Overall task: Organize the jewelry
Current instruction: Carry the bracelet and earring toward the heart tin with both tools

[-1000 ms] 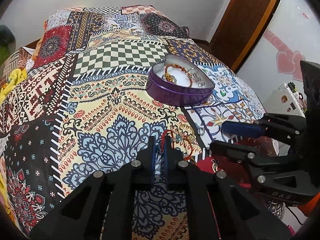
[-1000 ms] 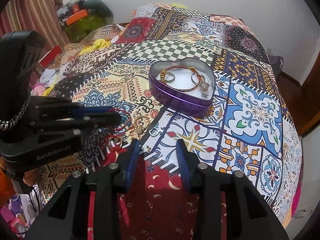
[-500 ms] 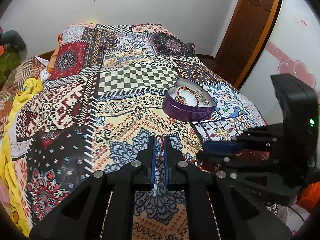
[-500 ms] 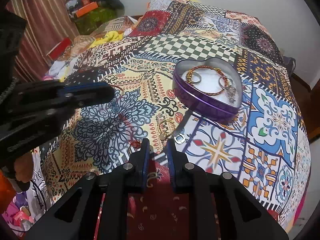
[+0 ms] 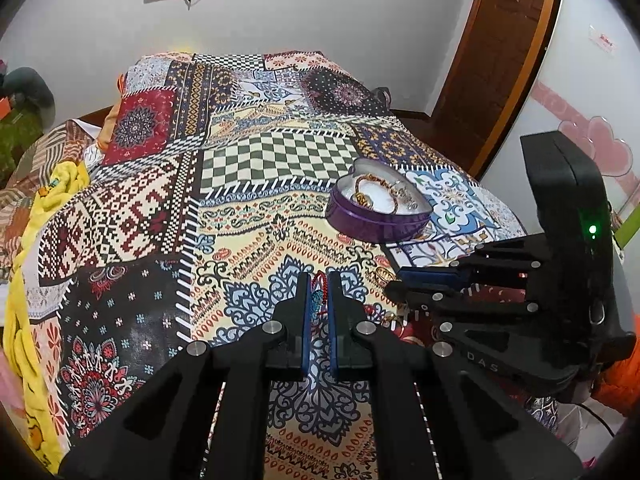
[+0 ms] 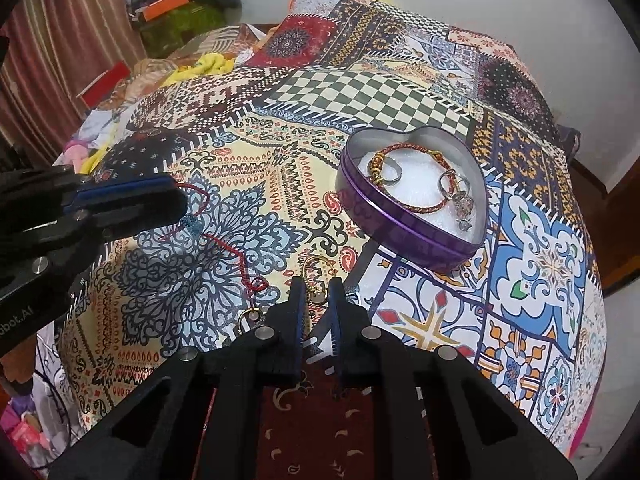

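A purple heart-shaped tin point(image 5: 376, 222) point(image 6: 404, 236) sits on the patchwork bedspread and holds a braided bracelet point(image 6: 412, 178) and rings. My left gripper point(image 5: 319, 294) point(image 6: 176, 206) is shut on a red string bracelet point(image 6: 224, 240) and lifts it; its tail hangs down to the bed. My right gripper point(image 6: 318, 296) point(image 5: 394, 282) is closed on a gold earring point(image 6: 318, 274), low over the bed, near the tin. Another gold ring point(image 6: 250, 316) lies left of the right fingers.
The bedspread point(image 5: 256, 208) covers the whole bed. A yellow cloth point(image 5: 44, 216) lies along its left edge. A wooden door point(image 5: 504, 48) stands at the back right, clutter point(image 6: 176, 12) at the back left.
My left gripper has risen and pulled back with the red string bracelet. My right gripper has closed from open and moved forward onto the gold earring.
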The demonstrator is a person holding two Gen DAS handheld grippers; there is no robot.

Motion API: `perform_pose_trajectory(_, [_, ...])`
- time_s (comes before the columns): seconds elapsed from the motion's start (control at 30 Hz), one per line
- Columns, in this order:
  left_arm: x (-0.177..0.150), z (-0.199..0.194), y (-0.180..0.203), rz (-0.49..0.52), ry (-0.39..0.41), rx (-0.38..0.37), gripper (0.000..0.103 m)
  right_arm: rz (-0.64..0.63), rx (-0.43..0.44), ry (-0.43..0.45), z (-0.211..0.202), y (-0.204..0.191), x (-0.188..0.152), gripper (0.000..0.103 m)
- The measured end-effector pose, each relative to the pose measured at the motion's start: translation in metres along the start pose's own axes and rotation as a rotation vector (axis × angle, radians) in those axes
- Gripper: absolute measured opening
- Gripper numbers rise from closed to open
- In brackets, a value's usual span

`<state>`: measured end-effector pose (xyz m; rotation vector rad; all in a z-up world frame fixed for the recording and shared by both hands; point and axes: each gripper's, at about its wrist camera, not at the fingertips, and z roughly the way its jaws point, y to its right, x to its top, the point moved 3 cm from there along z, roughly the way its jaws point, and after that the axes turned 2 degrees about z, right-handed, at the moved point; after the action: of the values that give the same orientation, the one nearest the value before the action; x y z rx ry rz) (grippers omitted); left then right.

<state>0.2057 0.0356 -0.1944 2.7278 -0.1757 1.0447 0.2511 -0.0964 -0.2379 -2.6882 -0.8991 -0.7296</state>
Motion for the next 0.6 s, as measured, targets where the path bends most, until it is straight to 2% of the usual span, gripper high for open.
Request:
perform_pose_trajectory(0.3, [0.024, -0.019, 0.012, 0.023, 0.054, 0.001, 0.006, 0.053, 0.015, 0.086, -0.031, 0.01, 0.005, 0.01])
perform_pose_trajectory(0.6, [0.054, -0.035, 0.033, 0.057, 0.124, 0.005, 0.006, 0.118, 0.002, 0.185, -0.069, 0.037, 0.012, 0.01])
